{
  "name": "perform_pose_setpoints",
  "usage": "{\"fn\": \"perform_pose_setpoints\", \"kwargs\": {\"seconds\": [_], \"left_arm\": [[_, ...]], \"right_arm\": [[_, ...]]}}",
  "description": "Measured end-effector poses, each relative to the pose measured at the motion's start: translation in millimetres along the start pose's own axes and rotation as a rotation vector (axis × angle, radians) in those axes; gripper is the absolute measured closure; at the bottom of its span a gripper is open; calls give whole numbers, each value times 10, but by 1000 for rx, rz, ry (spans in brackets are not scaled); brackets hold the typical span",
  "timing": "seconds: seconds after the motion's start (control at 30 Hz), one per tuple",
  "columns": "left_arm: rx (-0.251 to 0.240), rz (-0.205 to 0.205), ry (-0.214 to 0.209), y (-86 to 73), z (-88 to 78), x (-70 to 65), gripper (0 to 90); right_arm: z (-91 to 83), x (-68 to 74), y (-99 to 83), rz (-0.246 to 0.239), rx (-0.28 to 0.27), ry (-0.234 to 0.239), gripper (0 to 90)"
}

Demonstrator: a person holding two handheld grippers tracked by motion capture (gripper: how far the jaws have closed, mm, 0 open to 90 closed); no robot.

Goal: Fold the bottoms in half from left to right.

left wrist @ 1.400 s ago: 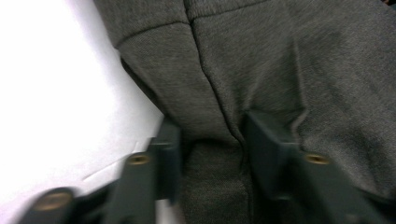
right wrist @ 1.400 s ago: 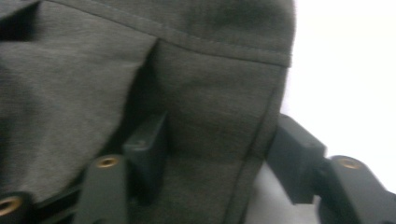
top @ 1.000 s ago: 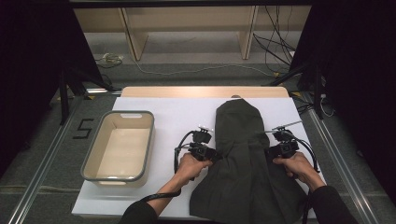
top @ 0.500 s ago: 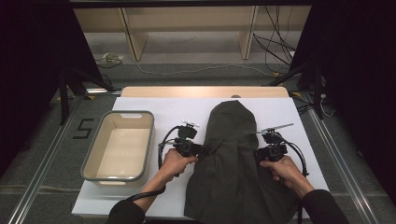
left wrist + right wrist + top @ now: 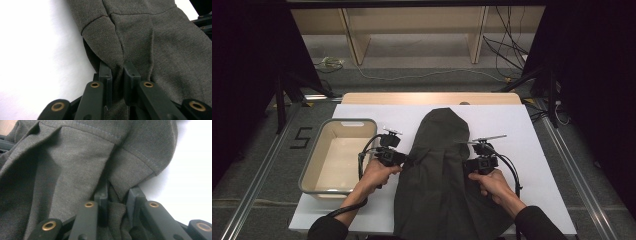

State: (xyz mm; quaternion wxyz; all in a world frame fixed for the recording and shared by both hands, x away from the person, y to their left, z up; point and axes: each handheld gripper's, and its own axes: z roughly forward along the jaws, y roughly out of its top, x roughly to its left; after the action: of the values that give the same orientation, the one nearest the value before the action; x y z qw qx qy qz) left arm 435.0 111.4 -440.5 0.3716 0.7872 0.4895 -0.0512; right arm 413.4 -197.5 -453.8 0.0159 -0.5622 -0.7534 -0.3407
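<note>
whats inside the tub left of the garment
Nothing visible: the tub shows a bare pale floor. The left gripper and its cable cover a bit of its right rim, so that strip stays hidden.

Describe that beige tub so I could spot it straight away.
Start at the white table top and look to its left side, beside the dark grey garment. There sits the tub, a shallow rectangular bin with rounded corners. It is the one pale, rigid container there, next to the soft cloth.

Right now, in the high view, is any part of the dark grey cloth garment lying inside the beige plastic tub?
No, the dark grey cloth garment lies on the white table, beside the beige plastic tub.
</note>
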Motion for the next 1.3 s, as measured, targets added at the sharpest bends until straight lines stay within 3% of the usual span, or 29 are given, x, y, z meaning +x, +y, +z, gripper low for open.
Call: {"fn": "perform_pose_setpoints", "kwargs": {"seconds": [0.2, 0.33, 0.43, 0.67, 0.8, 1.03, 1.3], "left_arm": [[5, -7, -1, -13, -9, 17, 797], [13, -9, 5, -34, 1, -1, 789], [26, 16, 24, -50, 3, -49, 785], [41, 7, 29, -68, 24, -50, 783], [69, 25, 47, -112, 75, -70, 781], [87, 40, 65, -137, 83, -118, 780], [112, 24, 74, -178, 138, -96, 777]], "right_arm": [[2, 12, 14, -10, -5, -6, 742], [-34, -39, 28, -43, -9, -34, 739], [-70, -100, 41, -33, -4, -34, 739], [-100, -119, 44, -75, 1, -63, 740], [-118, -135, 47, -90, 7, -87, 743], [-116, -167, 44, -93, 29, -101, 744], [-130, -247, 13, -81, 69, -107, 740]]}}
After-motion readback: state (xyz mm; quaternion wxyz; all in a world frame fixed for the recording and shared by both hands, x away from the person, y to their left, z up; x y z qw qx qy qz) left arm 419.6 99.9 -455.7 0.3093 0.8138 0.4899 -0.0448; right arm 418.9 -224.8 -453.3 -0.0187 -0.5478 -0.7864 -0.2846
